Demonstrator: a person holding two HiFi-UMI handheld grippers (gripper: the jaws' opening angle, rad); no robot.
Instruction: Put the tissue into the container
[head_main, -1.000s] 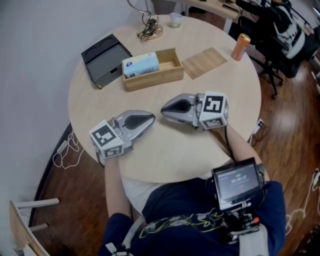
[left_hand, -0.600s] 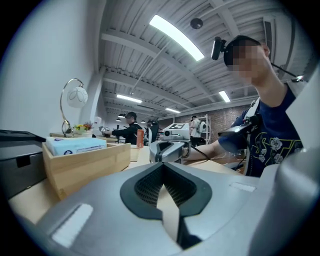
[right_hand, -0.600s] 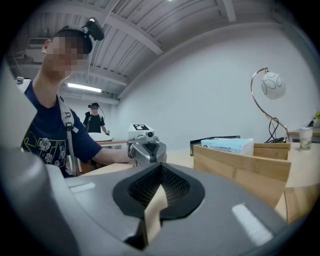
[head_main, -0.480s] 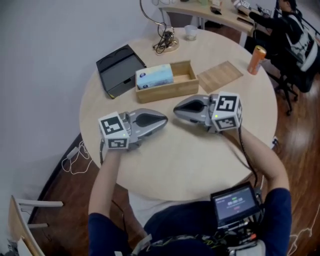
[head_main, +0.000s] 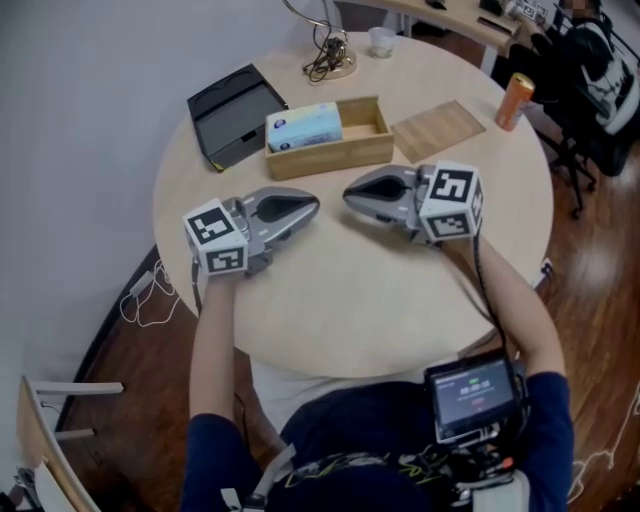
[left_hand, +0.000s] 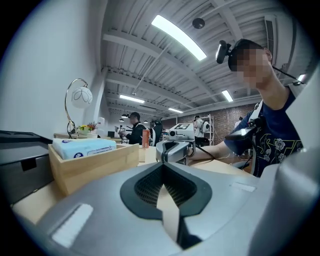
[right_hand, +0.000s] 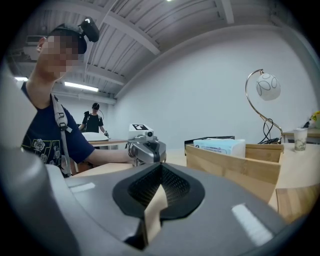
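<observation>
Holds the left gripper (head_main: 312, 206) and the right gripper (head_main: 350, 196) low and nearly level over the middle of the table (head_main: 330, 300), tips turned toward each other with only a small gap between. Shows, in both gripper views, the jaws pressed together with nothing between them. Looks like a resting pose, probably chosen for lack of further work for either hand: out of the way of the container, yet near it.

Finds the tissue pack (head_main: 303, 127) already inside the wooden container (head_main: 372, 150), lying flat against its left end, toward the far edge of the table. Leaves the right part of the container unfilled. Judging from this, task done, or not yet started again.

Just beside the container, toward the far right edge: a flat wooden board (head_main: 437, 129), perhaps its lid, put aside to keep the opening free. Further right, close to the edge: an orange can (head_main: 515, 100). At the far left edge: a black tray (head_main: 235, 115). At the far edge: a lamp base with cable (head_main: 330, 62) and a small cup (head_main: 380, 40), all well apart from the grippers.

Compared with the earlier frames: same arrangement on the table, tissue pack in the same place in the container, jaws together as before. Only a small drift of both grippers across the table, no lifting. Gap between the tips seemingly a little wider than half a second ago, though hard to be sure with the head camera also shifted.
</observation>
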